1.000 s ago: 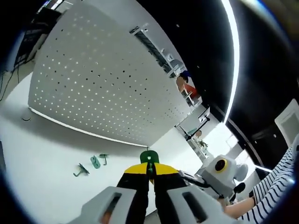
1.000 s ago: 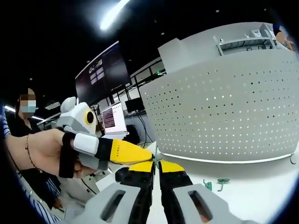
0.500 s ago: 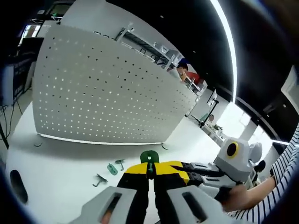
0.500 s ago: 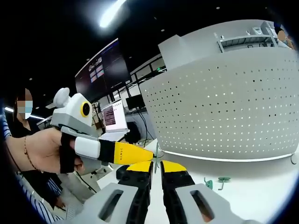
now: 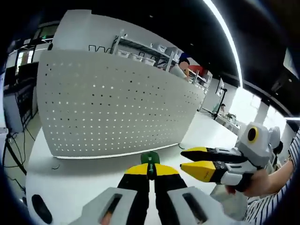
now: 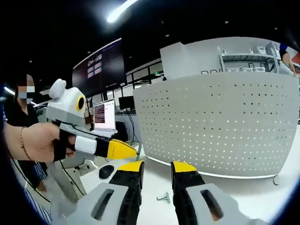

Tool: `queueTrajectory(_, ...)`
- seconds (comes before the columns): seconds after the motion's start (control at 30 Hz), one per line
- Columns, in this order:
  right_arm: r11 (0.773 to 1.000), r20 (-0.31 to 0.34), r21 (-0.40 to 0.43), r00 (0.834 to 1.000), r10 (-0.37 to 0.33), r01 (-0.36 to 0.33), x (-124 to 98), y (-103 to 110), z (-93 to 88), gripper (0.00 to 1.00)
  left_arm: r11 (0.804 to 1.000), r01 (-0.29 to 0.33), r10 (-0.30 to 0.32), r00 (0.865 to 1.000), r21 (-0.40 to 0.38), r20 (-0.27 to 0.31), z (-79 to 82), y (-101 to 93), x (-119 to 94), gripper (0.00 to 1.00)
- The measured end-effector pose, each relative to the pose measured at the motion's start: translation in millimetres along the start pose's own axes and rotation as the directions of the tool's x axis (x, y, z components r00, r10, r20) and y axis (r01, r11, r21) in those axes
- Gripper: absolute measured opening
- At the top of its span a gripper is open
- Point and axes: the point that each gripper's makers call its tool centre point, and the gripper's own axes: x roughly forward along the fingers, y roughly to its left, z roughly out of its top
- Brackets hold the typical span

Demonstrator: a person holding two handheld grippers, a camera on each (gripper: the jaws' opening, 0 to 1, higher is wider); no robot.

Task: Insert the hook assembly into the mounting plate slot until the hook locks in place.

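A small green hook piece [image 5: 147,158] is pinched in the closed left gripper [image 5: 150,171], held up in front of the white board with holes [image 5: 112,110]. The right gripper [image 6: 156,171] is spread and empty. Nothing is pushed into the board yet; the whole job is left.

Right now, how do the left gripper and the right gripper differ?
The left gripper has its jaws shut on a green hook piece; the right gripper has its jaws apart, holding nothing. The left points at the white pegboard; the right crosses in front of it. Both have yellow-tipped black jaws.
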Motion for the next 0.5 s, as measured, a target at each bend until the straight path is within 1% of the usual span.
queueTrajectory(0.07,0.999,-0.003,-0.007,0.999,-0.040,0.040,-4,-14,0.5,0.24,1.000,-0.016,0.016,1.000,0.008,0.017,4.1,2.9,1,0.01)
queueTrajectory(0.17,0.995,-0.026,-0.011,0.995,-0.095,0.095,-11,-33,-5.6,0.29,0.999,-0.038,0.038,0.998,0.012,0.042,9.5,6.7,2,0.01)
queueTrajectory(0.2,0.994,-0.031,-0.013,0.994,-0.107,0.107,-13,-37,-7.5,0.31,0.998,-0.048,0.046,0.998,0.028,0.051,11.9,8.3,2,0.01)
queueTrajectory(0.27,0.991,-0.044,-0.023,0.990,-0.134,0.133,-18,-45,-12.8,0.34,0.997,-0.048,0.045,0.997,0.065,0.055,14.1,7.7,4,0.01)
queueTrajectory(0.33,0.989,-0.061,-0.029,0.987,-0.148,0.147,-24,-52,-20.3,0.37,0.994,-0.063,0.059,0.997,0.089,0.050,14.9,10.2,5,0.01)
queueTrajectory(0.5,0.980,-0.110,-0.054,0.974,-0.197,0.192,-42,-69,-40.2,0.43,0.990,-0.099,0.092,0.993,0.096,0.075,21.5,19.6,5,0.01)
